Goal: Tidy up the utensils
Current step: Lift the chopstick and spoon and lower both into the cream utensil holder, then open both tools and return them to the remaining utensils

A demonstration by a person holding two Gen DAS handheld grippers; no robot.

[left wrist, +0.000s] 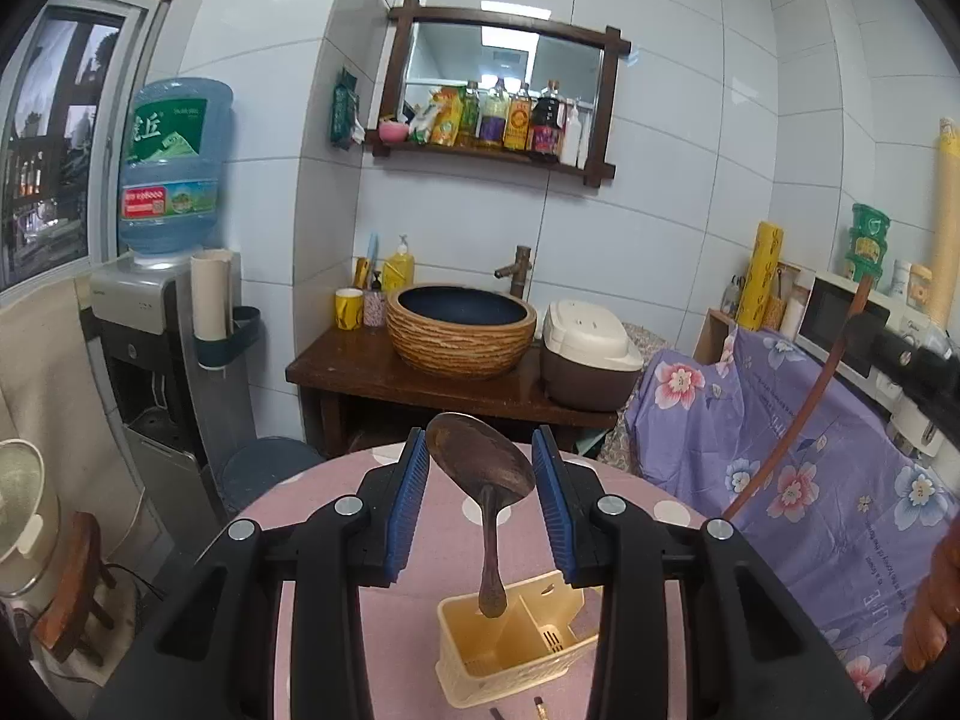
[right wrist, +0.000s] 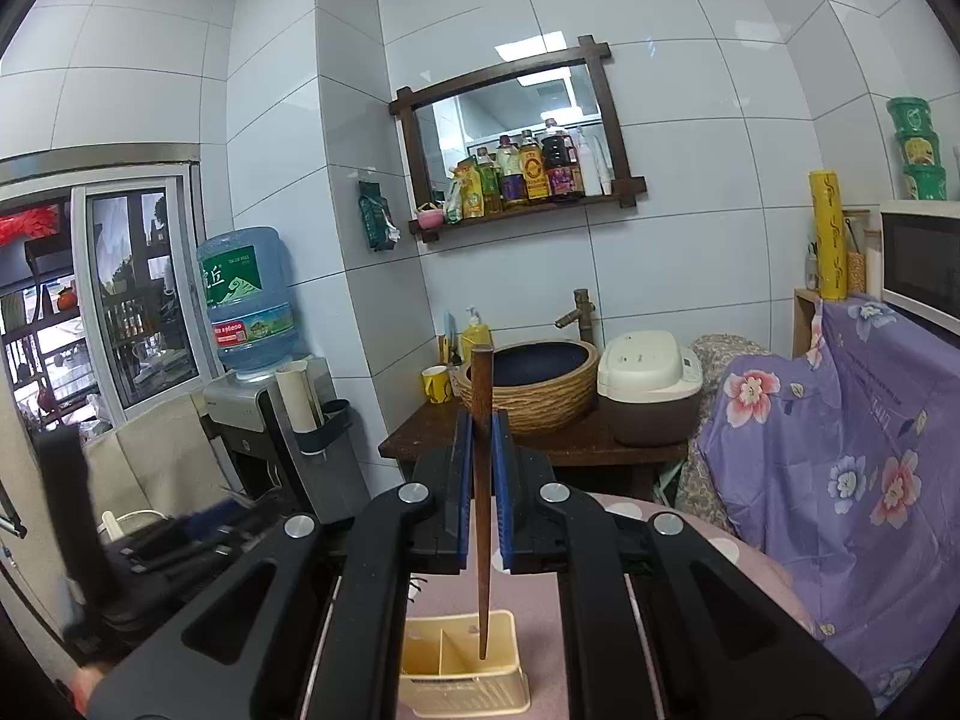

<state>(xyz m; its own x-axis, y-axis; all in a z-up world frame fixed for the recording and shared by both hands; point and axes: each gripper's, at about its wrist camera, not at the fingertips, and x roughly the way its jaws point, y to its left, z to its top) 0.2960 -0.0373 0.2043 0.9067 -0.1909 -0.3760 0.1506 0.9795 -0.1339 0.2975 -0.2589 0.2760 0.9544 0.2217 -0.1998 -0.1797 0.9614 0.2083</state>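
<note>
Pink dotted tablecloth (left wrist: 420,546), tiled washroom-kitchen, basin (left wrist: 461,327) behind. Left gripper (left wrist: 483,498) pinched wooden spoon (left wrist: 480,456), right gripper (right wrist: 480,498) pinched chopstick (right wrist: 482,480), both above cream utensil holder (left wrist: 510,654). Holder's base cut off.

A home kitchen is indicated by tiled walls, a basin (left wrist: 461,329), rice cooker (left wrist: 588,354), microwave (right wrist: 921,264) and shelved sauce bottles (left wrist: 510,120).

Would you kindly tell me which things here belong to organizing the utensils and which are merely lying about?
Belonging to the job:
wooden spoon in the left hand-held gripper
wooden chopstick in the right hand-held gripper
cream utensil holder

Lying about:
rice cooker
basin
water bottle
</note>
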